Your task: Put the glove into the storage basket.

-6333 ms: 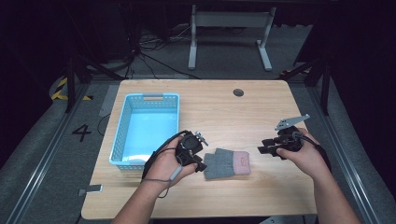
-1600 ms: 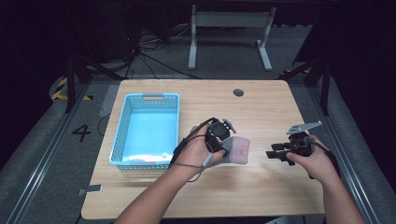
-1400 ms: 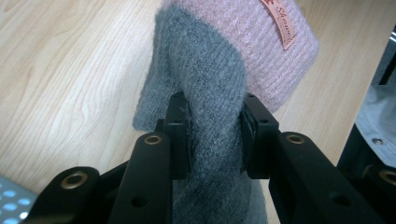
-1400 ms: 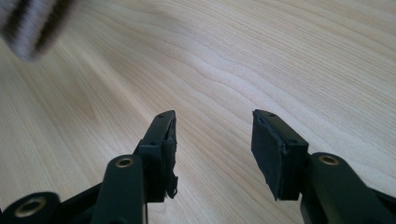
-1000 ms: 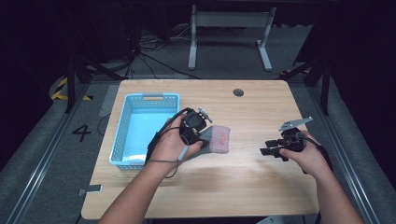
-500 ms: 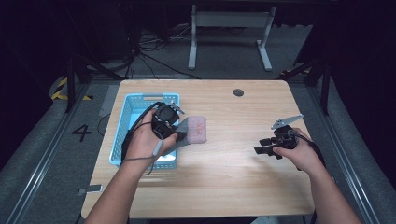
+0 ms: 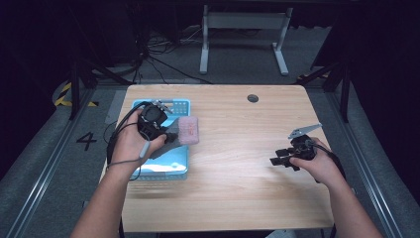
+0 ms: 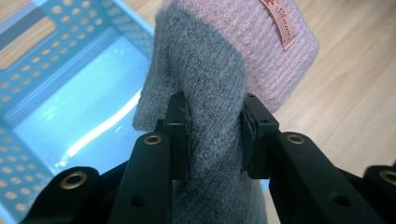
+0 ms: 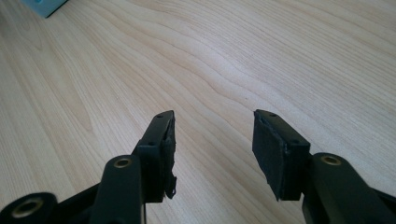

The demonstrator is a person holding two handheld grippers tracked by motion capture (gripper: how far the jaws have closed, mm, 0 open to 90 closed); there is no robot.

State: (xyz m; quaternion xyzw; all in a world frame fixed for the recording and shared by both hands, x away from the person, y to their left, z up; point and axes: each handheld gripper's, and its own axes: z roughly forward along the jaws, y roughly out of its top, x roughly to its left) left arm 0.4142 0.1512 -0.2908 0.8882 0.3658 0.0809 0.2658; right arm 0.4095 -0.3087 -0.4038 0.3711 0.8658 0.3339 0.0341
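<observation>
High view: the left gripper [image 7: 166, 133] holds a folded grey and pink knitted cloth [image 7: 187, 131] over the right rim of the light blue perforated plastic basket [image 7: 181, 168], near the tabletop's left edge. Its long axis runs out from the jaws toward the right edge, pink end foremost. Left gripper view shows the jaws pinching the grey end; a small pink label [image 8: 281, 24] carries script too partial to read. Right gripper [image 7: 278, 161] hovers with jaws apart above the pale wooden tabletop [image 7: 237, 188] near its right edge. Dark floor surrounds.
</observation>
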